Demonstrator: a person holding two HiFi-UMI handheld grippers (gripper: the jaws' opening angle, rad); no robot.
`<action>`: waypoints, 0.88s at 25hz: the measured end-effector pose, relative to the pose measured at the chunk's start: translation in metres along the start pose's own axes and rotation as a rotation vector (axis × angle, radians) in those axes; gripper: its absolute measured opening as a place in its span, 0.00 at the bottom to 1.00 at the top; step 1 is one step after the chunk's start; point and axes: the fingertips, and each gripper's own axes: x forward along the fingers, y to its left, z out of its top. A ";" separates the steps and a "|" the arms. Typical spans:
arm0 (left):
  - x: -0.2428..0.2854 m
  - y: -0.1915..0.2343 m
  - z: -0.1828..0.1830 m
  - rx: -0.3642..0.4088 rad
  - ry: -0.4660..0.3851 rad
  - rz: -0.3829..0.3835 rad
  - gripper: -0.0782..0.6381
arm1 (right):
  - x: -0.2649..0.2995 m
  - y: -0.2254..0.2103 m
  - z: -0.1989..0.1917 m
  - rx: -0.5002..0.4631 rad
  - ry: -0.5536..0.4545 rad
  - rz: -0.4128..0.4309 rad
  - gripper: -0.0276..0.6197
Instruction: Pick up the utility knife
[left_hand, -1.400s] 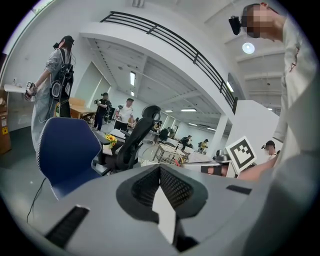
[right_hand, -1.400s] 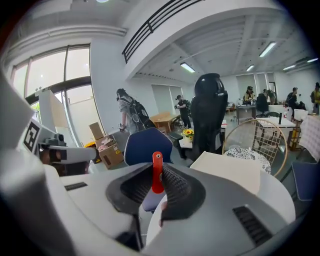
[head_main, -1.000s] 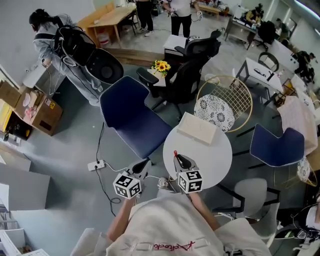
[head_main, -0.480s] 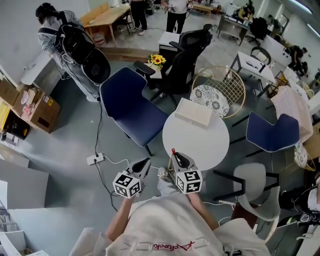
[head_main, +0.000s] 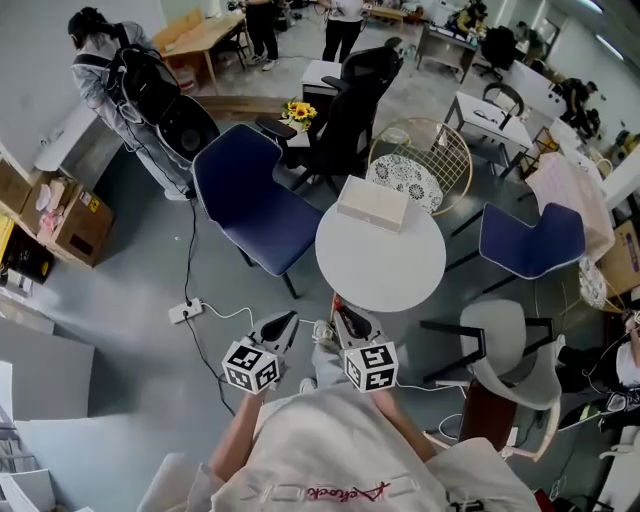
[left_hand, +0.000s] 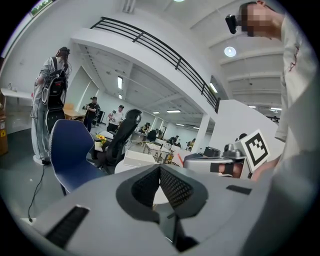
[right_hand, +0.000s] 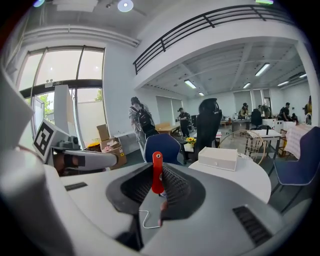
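Round white table (head_main: 385, 268) just ahead of right gripper (head_main: 345, 318), white box (head_main: 372, 203) at its far edge. Grey floor (head_main: 110, 300), power strip (head_main: 187, 311) to gripper's left.

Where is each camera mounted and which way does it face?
Head view: head-mounted, looking steeply down at the round table; left gripper, right gripper and shirt show.
Left gripper view: along its shut, empty jaws toward the blue chair; right gripper beside.
Right gripper view: along jaws clamping the utility knife, toward the table; left gripper beside.
Shared: all show the white box.
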 end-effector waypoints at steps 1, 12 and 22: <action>-0.002 -0.004 0.000 0.001 -0.004 -0.004 0.13 | -0.006 0.002 0.000 -0.004 -0.005 -0.001 0.14; -0.006 -0.041 -0.009 0.025 -0.015 -0.036 0.13 | -0.050 0.006 -0.015 0.001 -0.033 -0.011 0.14; -0.007 -0.059 -0.020 0.020 -0.007 -0.046 0.13 | -0.070 0.006 -0.023 0.004 -0.042 -0.022 0.14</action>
